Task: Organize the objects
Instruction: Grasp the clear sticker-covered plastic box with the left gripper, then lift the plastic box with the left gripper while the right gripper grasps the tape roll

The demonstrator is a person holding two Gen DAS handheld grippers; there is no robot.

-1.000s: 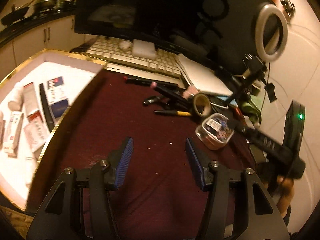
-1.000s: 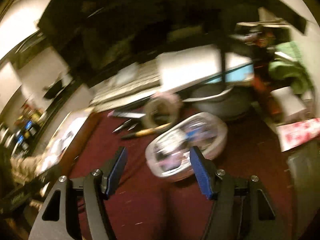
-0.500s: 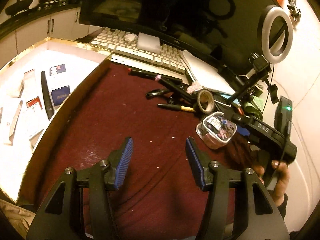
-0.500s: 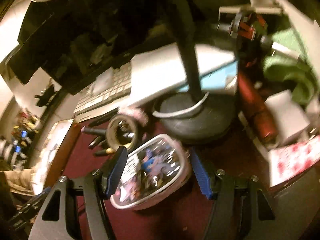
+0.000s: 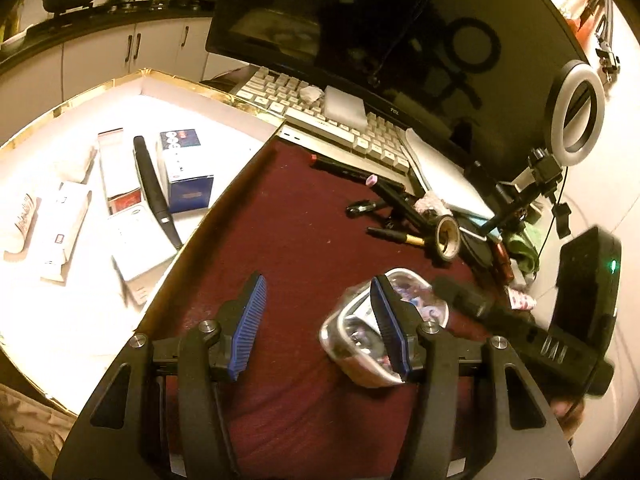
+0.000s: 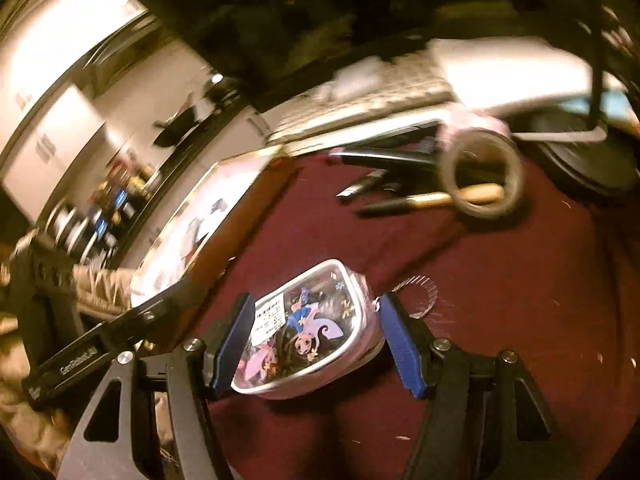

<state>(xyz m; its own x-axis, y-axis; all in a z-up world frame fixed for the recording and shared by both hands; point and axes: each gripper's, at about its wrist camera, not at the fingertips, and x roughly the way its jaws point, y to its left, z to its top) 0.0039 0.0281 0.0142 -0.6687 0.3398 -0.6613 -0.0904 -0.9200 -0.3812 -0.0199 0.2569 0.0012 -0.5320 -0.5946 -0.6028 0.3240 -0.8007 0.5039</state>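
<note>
A small clear plastic box with cartoon stickers (image 6: 304, 332) sits between the blue pads of my right gripper (image 6: 316, 336), which is shut on it and carries it above the dark red mat (image 6: 500, 300). In the left wrist view the same box (image 5: 356, 336) shows behind my left gripper's right finger. My left gripper (image 5: 320, 312) is open and empty over the mat (image 5: 288, 240). A white tray with a gold rim (image 5: 72, 312) on the left holds several small boxes and a black pen.
A tape roll (image 5: 448, 236), several pens (image 5: 396, 234) and markers lie at the mat's far side. A white keyboard (image 5: 320, 120) and a dark monitor (image 5: 400, 40) stand behind. A ring light (image 5: 576, 112) on a stand is at the right.
My right gripper has closed on the sticker box and carried it leftward, toward the tray and my left gripper. The left gripper has stayed open and shifted its view toward the tray.
</note>
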